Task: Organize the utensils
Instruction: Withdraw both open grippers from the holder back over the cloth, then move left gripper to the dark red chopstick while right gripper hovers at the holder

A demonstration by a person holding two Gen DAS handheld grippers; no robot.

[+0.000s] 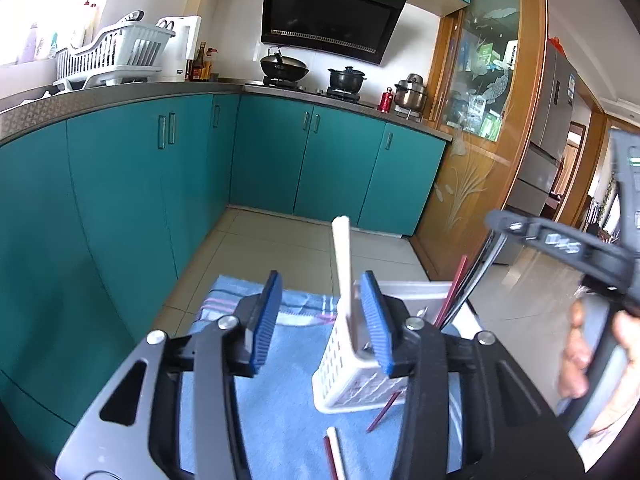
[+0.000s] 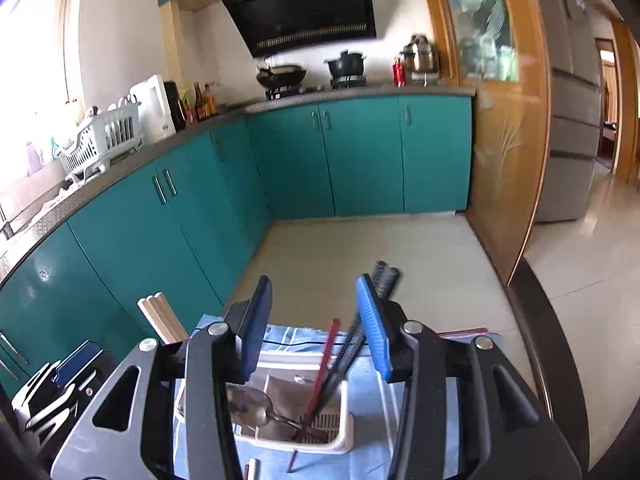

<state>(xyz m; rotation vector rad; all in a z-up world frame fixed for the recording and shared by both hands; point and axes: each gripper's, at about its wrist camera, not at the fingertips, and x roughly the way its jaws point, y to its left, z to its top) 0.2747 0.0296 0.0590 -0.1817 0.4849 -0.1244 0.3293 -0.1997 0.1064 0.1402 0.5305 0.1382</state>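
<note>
White perforated plastic utensil caddy (image 1: 344,376), standing on a blue cloth mat (image 1: 280,400); holds pale wooden chopsticks (image 1: 344,264) upright in one compartment, a dark red chopstick (image 2: 320,372), black chopsticks (image 2: 356,344) and a steel spoon (image 2: 250,404) in another. Left gripper (image 1: 320,320): blue-padded jaws spread, pale chopsticks between them, right pad just beside the sticks, no pinch visible. Right gripper (image 2: 316,320): jaws spread above the caddy, holding nothing. Loose items on the mat in front of the caddy: one red chopstick (image 1: 386,410) and a red-and-white pair (image 1: 334,454). Handling note, as judgement: each loose stick is best pinched near mid-length, tipped upright, and lowered into the matching compartment without knocking the light caddy over.
</note>
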